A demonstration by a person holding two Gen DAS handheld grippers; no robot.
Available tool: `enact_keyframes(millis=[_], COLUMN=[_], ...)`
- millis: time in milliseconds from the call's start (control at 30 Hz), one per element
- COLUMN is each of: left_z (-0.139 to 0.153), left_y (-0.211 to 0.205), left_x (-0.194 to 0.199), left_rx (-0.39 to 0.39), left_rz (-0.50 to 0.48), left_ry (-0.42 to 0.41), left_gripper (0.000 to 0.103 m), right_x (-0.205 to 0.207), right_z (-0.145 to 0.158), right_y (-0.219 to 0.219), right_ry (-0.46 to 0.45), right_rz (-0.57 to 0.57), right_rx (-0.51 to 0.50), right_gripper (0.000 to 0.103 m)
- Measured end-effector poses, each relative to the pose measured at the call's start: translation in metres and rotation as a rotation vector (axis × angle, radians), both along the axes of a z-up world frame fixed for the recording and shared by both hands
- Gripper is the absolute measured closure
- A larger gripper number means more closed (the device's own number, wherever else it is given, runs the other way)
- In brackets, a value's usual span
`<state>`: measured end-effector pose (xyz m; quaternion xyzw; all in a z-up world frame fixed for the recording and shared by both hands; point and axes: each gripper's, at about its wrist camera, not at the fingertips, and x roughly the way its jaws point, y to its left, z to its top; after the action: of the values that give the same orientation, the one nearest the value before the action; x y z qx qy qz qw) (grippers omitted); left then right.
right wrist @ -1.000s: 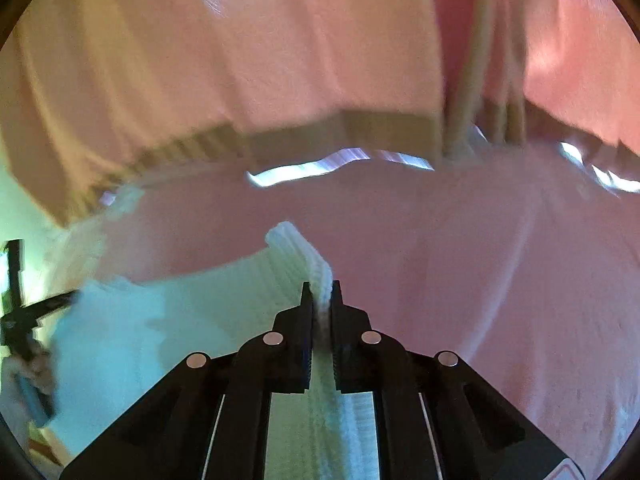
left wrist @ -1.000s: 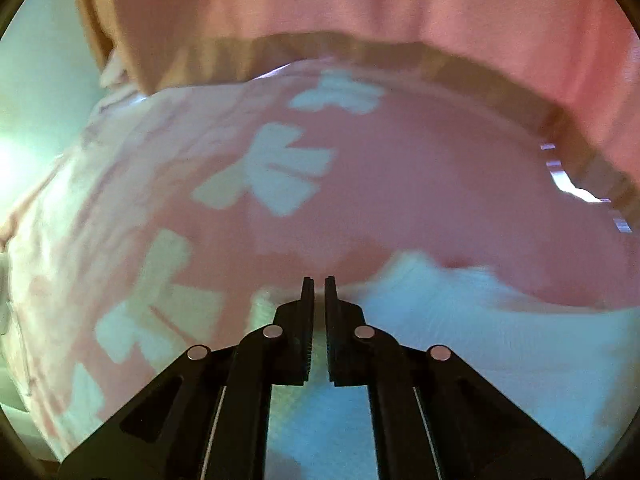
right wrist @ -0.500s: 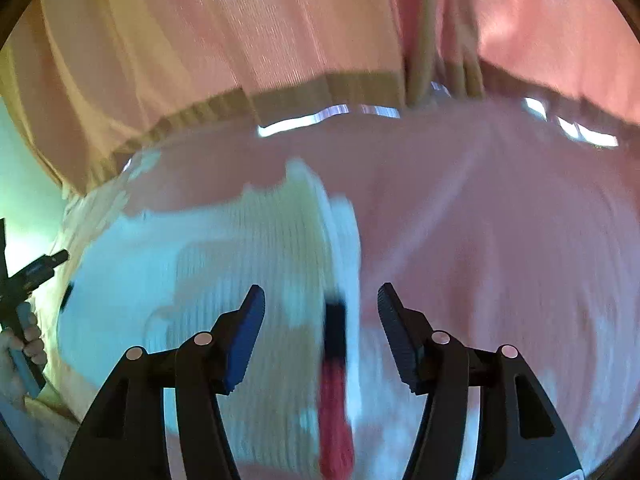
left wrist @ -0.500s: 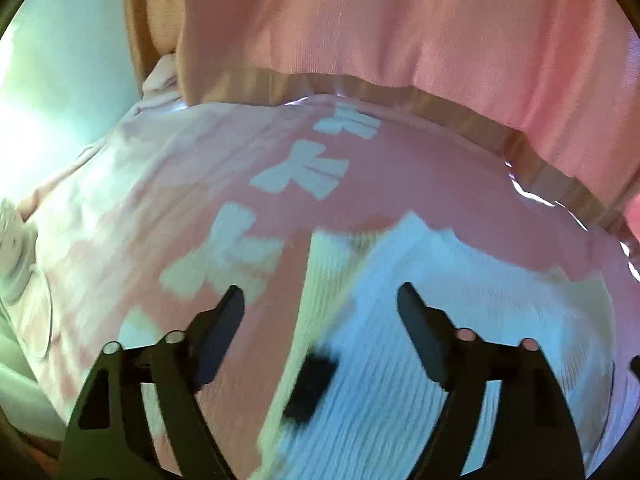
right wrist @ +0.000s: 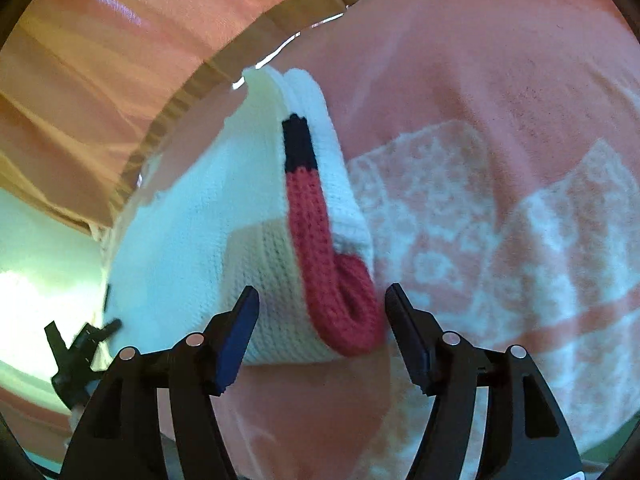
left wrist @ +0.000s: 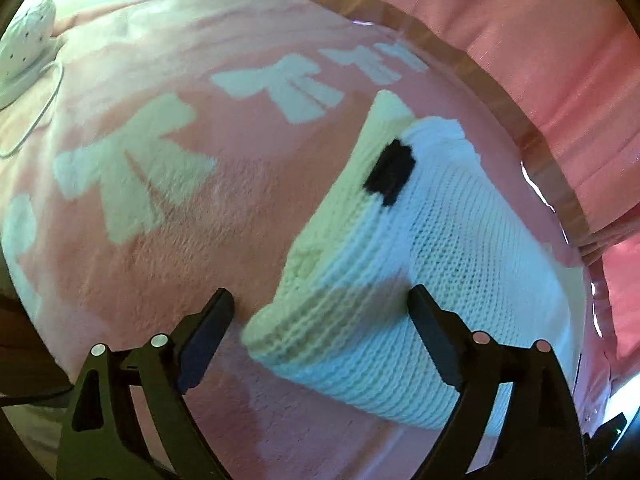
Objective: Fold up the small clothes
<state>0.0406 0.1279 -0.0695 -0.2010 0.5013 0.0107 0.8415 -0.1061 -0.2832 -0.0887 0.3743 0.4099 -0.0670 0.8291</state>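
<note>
White knit garment folded, no readable writing

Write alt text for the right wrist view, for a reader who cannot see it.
A folded white knit garment with a red and black stripe lies on a pink blanket with white bows. The open right gripper has its black fingers on either side of the garment's near edge. Pink curtains hang behind, and the left gripper shows at far left.
</note>
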Motion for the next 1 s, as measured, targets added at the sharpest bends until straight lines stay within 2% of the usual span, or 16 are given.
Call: enact_keyframes(millis=[33, 67, 100, 133, 200, 333, 400, 467, 500, 567, 633, 733, 800, 867, 900, 1000], left_z=[0.0, 0.001, 0.001, 0.003, 0.015, 0.041, 0.028, 0.0, 0.001, 0.014, 0.04, 0.084, 0.106, 0.121, 0.124, 0.11], left_y=[-0.003, -0.006, -0.009, -0.011, -0.014, -0.005, -0.002, -0.002, -0.002, -0.01, -0.013, -0.019, -0.029, -0.051, -0.061, -0.099], left_x=[0.0, 0.002, 0.003, 0.004, 0.002, -0.022, -0.028, -0.032, -0.035, -0.038, -0.047, -0.058, -0.048, -0.026, -0.016, 0.026], left_rx=[0.007, -0.002, -0.033, -0.055, -0.037, 0.005, 0.027, 0.032, 0.043, 0.106, 0.16, 0.241, 0.249, 0.246, 0.253, 0.296], left_rz=[-0.01, -0.032, -0.064, -0.083, -0.112, -0.145, -0.16, -0.174, -0.164, -0.196, -0.201, -0.199, -0.214, -0.264, -0.288, -0.363], left_ry=[0.0, -0.006, -0.003, 0.0, -0.011, -0.03, 0.026, 0.106, 0.077, 0.07, -0.011, -0.155, -0.214, -0.235, -0.237, -0.212], left_gripper=[0.035, 0.045, 0.065, 0.073, 0.08, 0.083, 0.083, 0.082, 0.079, 0.078, 0.078, 0.072, 0.058, 0.056, 0.055, 0.055], right_x=[0.002, 0.004, 0.007, 0.009, 0.005, -0.031, -0.038, -0.035, -0.035, -0.036, -0.043, -0.05, -0.04, -0.007, 0.007, 0.063], right_z=[-0.001, -0.001, -0.003, -0.005, 0.009, 0.054, 0.045, 0.01, 0.001, 0.016, 0.04, 0.083, 0.099, 0.111, 0.111, 0.098], right_y=[0.002, 0.005, 0.006, 0.008, 0.01, -0.002, -0.006, -0.008, -0.009, -0.007, -0.007, -0.005, -0.006, -0.001, 0.003, 0.008], right_ry=[-0.008, -0.015, -0.015, -0.015, -0.031, -0.064, 0.023, 0.16, 0.173, 0.164, 0.132, 0.014, -0.031, -0.063, -0.058, -0.02], right_rz=[0.006, 0.018, 0.04, 0.056, 0.056, 0.031, 0.029, 0.058, 0.059, 0.055, 0.02, 0.002, 0.051, 0.138, 0.167, 0.262], right_rx=[0.004, 0.001, 0.011, 0.031, -0.028, -0.158, -0.208, -0.169, -0.143, -0.193, -0.27, -0.37, -0.367, -0.374, -0.391, -0.413], right_gripper=[0.044, 0.078, 0.086, 0.087, 0.09, 0.091, 0.091, 0.089, 0.085, 0.084, 0.075, 0.074, 0.079, 0.097, 0.101, 0.102])
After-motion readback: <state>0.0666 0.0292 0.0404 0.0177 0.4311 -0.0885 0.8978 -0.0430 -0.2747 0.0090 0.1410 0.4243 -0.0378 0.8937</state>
